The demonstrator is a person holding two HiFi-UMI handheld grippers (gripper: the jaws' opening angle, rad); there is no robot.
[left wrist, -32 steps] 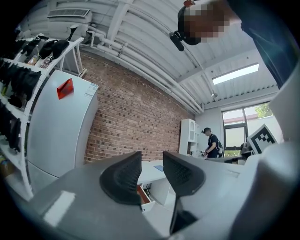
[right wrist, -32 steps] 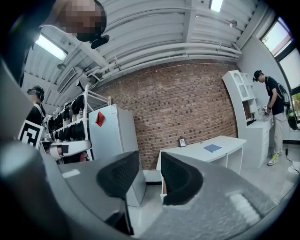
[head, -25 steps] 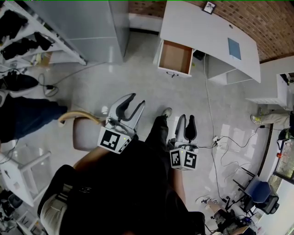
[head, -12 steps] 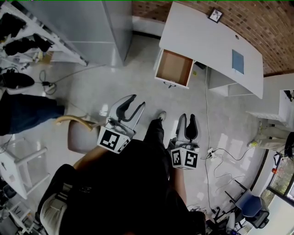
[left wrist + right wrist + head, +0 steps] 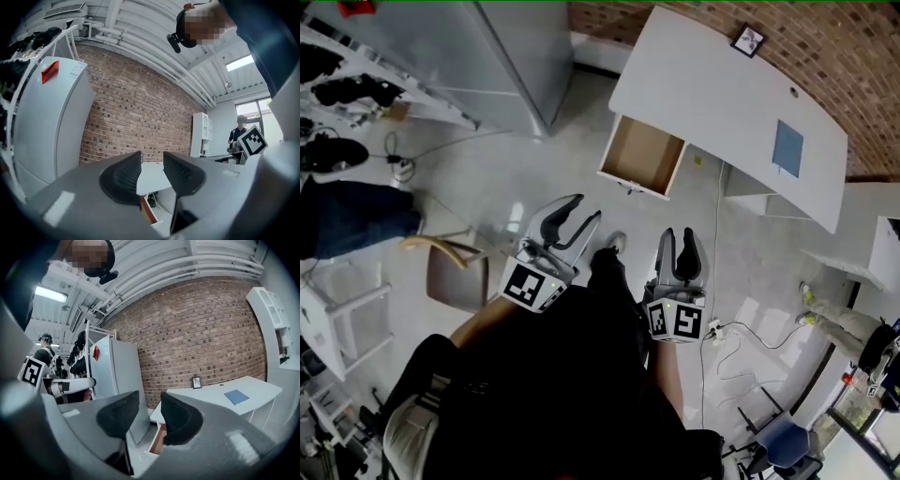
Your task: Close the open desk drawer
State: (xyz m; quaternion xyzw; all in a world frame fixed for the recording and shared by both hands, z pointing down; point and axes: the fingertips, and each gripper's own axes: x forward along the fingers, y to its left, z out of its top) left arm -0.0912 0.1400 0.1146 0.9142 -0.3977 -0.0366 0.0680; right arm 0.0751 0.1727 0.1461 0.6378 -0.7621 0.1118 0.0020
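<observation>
The open drawer (image 5: 642,157) of pale wood, with its white front panel, stands pulled out from under the left end of the long white desk (image 5: 722,94) against the brick wall. From where we stand it lies ahead of us across bare floor, well apart from both tools. Its front panel faces us, and the box runs back under the desktop – up and a little to the right in the head view. We judge that the closing push has to go that way, square against the front.

The drawer front sits roughly between the lines of our two grippers. The left gripper (image 5: 581,208) looks a shade nearer to it, though neither is within reach yet, so more walking comes first.

In the left gripper view the left gripper's (image 5: 152,161) ribbed black pads stand moderately apart with nothing between them; only the desk edge and a sliver of the drawer's brown side (image 5: 148,213) show beyond. The right gripper (image 5: 678,234) is parted more narrowly. Its own view shows a clear gap at the right gripper's (image 5: 150,401) tips, the drawer (image 5: 157,439) far off below them – it grips and touches nothing.
</observation>
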